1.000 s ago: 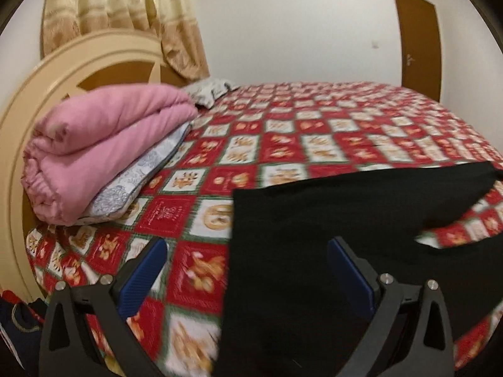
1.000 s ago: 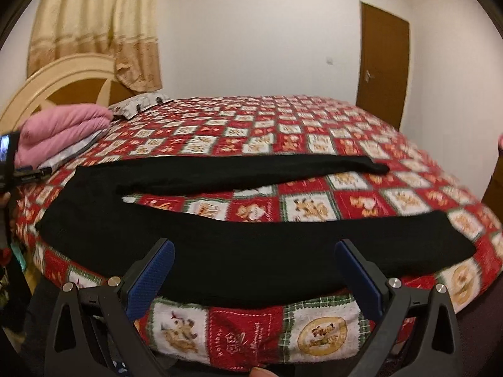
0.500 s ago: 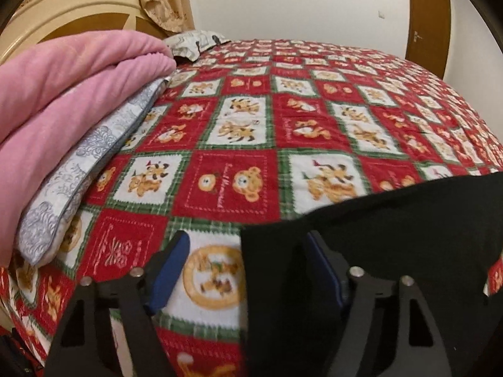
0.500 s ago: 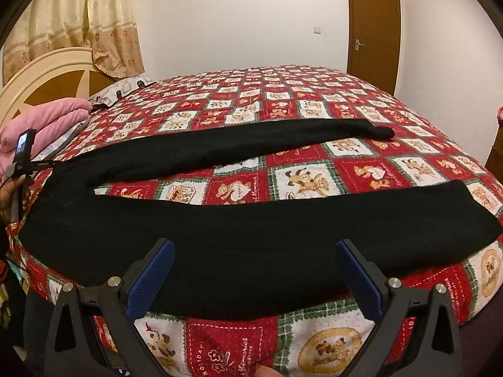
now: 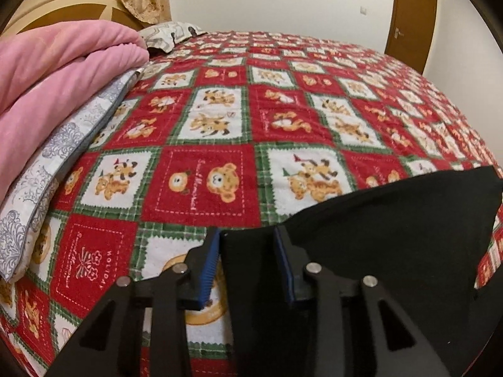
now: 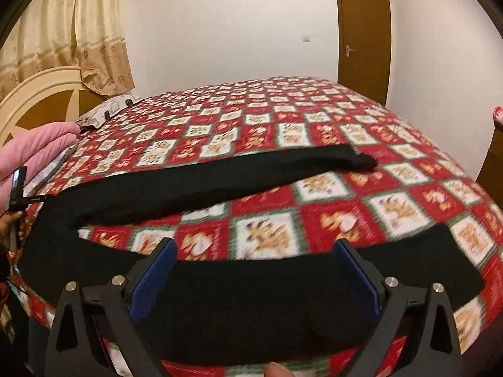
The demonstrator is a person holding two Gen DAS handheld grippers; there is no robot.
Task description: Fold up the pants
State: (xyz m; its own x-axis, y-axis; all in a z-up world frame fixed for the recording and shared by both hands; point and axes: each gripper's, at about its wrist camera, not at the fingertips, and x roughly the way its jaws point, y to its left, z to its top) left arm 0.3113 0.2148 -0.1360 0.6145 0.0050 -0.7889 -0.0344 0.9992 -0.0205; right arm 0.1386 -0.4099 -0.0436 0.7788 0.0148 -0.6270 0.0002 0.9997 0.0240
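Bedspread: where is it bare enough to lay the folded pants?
The bedspread is bare beyond the far leg of the pants, toward the door. A narrower strip lies between the two legs. The headboard side is crowded by the pink blanket and pillow.

white walls (image 6: 235,22) (brown door (image 6: 364,37))

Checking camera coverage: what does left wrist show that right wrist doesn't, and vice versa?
Left wrist only: left gripper narrowed around the waistband corner of the black pants, though contact is unclear; grey patterned sheet under the pink blanket.

Right wrist only: right gripper open over the near leg; both legs spread in a V.

Both: pants, patchwork bedspread, blanket, door.
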